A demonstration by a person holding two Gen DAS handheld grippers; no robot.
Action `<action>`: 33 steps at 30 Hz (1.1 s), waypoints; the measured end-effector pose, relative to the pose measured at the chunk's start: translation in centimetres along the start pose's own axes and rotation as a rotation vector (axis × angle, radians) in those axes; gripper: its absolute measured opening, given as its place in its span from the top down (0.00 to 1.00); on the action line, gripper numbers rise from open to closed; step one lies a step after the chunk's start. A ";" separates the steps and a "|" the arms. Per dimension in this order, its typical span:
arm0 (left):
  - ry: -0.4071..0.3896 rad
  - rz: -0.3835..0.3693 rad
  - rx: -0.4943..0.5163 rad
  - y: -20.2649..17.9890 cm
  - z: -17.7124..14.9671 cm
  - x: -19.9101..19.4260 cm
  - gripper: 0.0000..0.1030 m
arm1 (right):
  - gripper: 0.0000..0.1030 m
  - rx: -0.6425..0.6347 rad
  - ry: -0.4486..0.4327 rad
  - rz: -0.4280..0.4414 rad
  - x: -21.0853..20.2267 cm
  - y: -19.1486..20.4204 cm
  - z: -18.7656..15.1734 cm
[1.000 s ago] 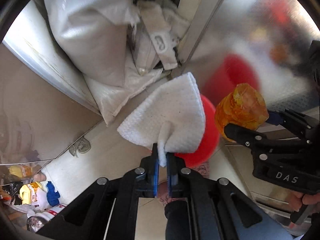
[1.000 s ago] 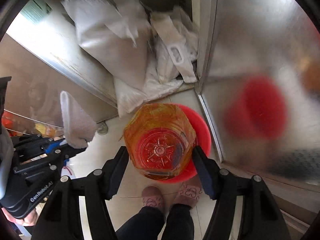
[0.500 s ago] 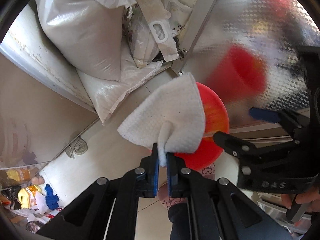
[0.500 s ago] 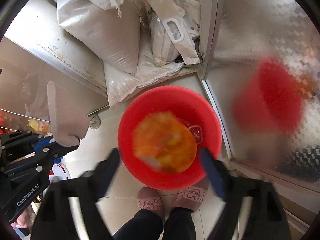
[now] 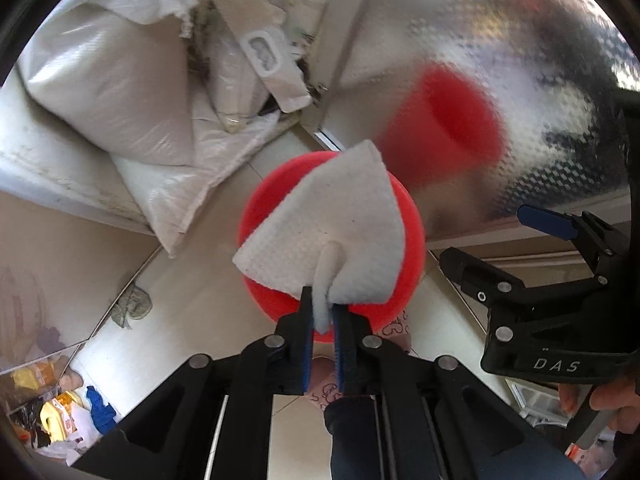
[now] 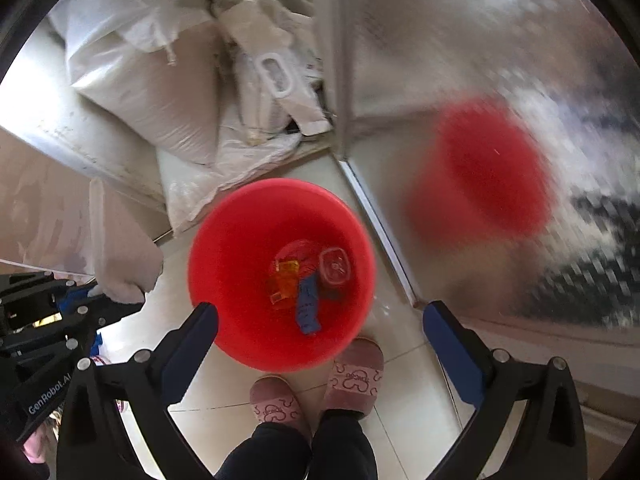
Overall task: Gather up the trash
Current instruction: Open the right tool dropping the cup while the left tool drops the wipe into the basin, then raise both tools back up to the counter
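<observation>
Over a red bucket (image 6: 224, 264) on the tiled floor: L gripper (image 5: 323, 312), jaws nearly shut, pinches a white textured paper towel (image 5: 332, 236) above the rim. R gripper (image 6: 320, 316), jaws just opened wide w/ nothing between, hangs over an orange bottle (image 6: 286, 280) and blue scrap (image 6: 307, 308) lying inside.

In the left wrist view the white tissue (image 5: 328, 236) hides most of the red bucket (image 5: 256, 220), so its contents cannot be seen there. The red patch (image 6: 484, 168) on the patterned metal panel (image 6: 460, 40) is only a blur. The person's legs (image 6: 304, 452) are cut off at the bottom edge.
</observation>
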State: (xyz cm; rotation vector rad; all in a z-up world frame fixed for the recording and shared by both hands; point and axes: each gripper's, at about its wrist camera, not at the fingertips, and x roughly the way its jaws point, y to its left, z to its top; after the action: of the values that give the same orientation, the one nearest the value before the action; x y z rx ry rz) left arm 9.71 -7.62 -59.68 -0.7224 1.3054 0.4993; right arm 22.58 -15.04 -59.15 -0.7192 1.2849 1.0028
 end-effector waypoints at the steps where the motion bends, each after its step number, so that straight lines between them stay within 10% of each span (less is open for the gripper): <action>1: 0.003 -0.003 0.013 -0.3 0.1 0.2 0.93 | 0.01 0.011 0.001 -0.004 0.0 -0.3 -0.1; 9: 0.052 -0.010 0.067 -1.9 1.3 2.4 0.59 | 0.01 0.050 0.023 -0.040 0.7 -2.2 -0.2; 19: 0.043 0.023 0.040 -2.0 0.8 2.1 0.59 | 0.01 0.037 0.028 -0.042 0.1 -2.0 -0.4; 33: -0.098 0.174 -0.076 -0.9 -0.8 -15.4 0.22 | 0.01 -0.057 -0.054 -0.043 -14.1 3.3 1.3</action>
State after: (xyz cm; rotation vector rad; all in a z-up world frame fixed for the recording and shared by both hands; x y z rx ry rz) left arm 6.60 -7.77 -44.59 -0.6413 1.2687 0.7194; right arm 20.31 -15.31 -44.75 -0.7556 1.1931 1.0214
